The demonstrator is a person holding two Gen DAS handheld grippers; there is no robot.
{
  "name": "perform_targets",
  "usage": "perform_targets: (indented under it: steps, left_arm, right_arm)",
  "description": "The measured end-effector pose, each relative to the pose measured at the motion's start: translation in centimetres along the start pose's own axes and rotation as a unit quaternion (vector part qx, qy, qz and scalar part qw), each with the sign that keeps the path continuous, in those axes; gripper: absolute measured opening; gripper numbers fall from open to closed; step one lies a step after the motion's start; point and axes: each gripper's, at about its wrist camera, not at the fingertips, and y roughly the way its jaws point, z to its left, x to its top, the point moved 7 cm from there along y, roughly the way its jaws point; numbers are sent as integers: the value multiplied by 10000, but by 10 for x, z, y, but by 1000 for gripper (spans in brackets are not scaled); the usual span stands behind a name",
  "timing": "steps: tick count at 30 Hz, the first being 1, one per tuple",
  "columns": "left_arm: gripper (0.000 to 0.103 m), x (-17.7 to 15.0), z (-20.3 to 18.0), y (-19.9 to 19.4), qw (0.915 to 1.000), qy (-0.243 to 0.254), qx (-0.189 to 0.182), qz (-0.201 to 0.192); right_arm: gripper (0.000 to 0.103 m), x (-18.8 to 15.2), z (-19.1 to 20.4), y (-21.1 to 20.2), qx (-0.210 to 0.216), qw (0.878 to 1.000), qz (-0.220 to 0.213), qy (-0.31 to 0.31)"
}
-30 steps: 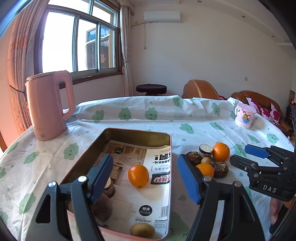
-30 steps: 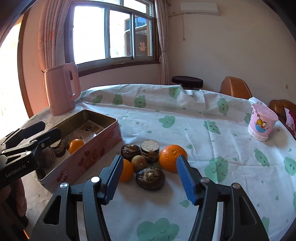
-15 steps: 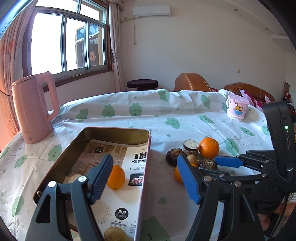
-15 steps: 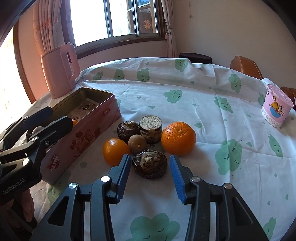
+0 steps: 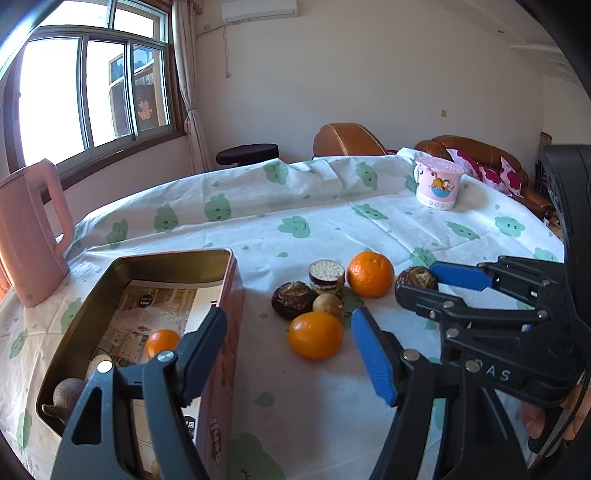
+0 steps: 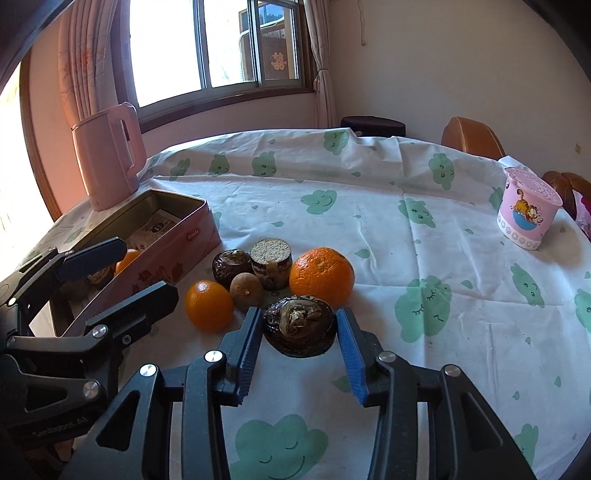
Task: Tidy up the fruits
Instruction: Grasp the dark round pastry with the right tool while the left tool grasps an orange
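The dark wrinkled fruit [image 6: 300, 326] sits on the counter [image 6: 461, 332] right between the right tool's [image 6: 300, 345] blue pads, which are closed in around it, both touching its sides. Past its tips huddle two oranges and more fruit. Left tool [image 5: 290, 350] gapes apart over the pink tin's [image 5: 225, 295] rim; "DAS" reads on the right tool's body, and bare cloth lies to its right.

Home living-dining room: round table under white cloud-print tablecloth [image 6: 369, 206], brown leather sofa with floral cushions [image 5: 476, 155], curtained sliding window [image 6: 221, 44], wall-mounted air conditioner [image 5: 258, 9], pink electric kettle [image 6: 107, 151].
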Motion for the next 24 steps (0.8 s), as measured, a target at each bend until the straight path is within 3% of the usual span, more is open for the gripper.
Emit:
perform_targets:
  steps: [4,11,12,13,24]
  left_arm:
    - [58,-3,-15,19,9989,174,-160,414]
    - [49,-11,-23,42,9951,266,-110,946]
    - [41,-11,-22,43,9951,239,-88,960]
    - [41,-11,-21,43,9951,203,-107,964]
    - [40,-1,-16,28,9987,121,-56,498]
  right_arm:
    - [43,2,-20,-4,-217,9996,-86,133]
    - [44,3,-22,-5,-107,9998,-114,159]
    - [44,3,-21,-5,-84,9998,-101,154]
    - [44,3,-20,-4,-48,9998,-96,159]
    - [44,6,-15,-20,-52,9988,-474,49]
